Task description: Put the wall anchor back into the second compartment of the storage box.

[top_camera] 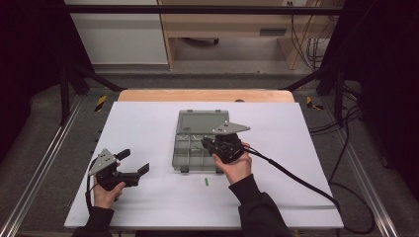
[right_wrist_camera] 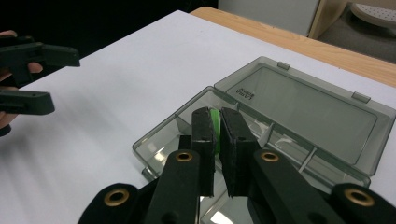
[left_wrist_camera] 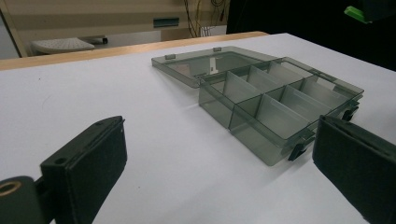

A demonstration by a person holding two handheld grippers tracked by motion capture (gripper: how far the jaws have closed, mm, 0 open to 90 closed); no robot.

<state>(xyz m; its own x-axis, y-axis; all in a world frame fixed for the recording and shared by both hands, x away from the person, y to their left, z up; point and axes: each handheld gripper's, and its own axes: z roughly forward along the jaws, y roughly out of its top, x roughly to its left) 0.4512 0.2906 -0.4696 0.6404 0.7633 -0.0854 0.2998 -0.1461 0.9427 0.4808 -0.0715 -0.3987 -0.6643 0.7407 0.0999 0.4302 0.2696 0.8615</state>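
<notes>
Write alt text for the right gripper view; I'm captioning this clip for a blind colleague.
The right gripper, its two black jaws closed on a small green piece, is above the open compartment box. The box's clear lid lies flat behind it on the white table. The left gripper sits open at the far left.

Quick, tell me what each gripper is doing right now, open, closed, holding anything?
Left gripper: open, holding nothing, resting on the white table.
Right gripper: shut on a small green piece, above the open compartment box.
</notes>
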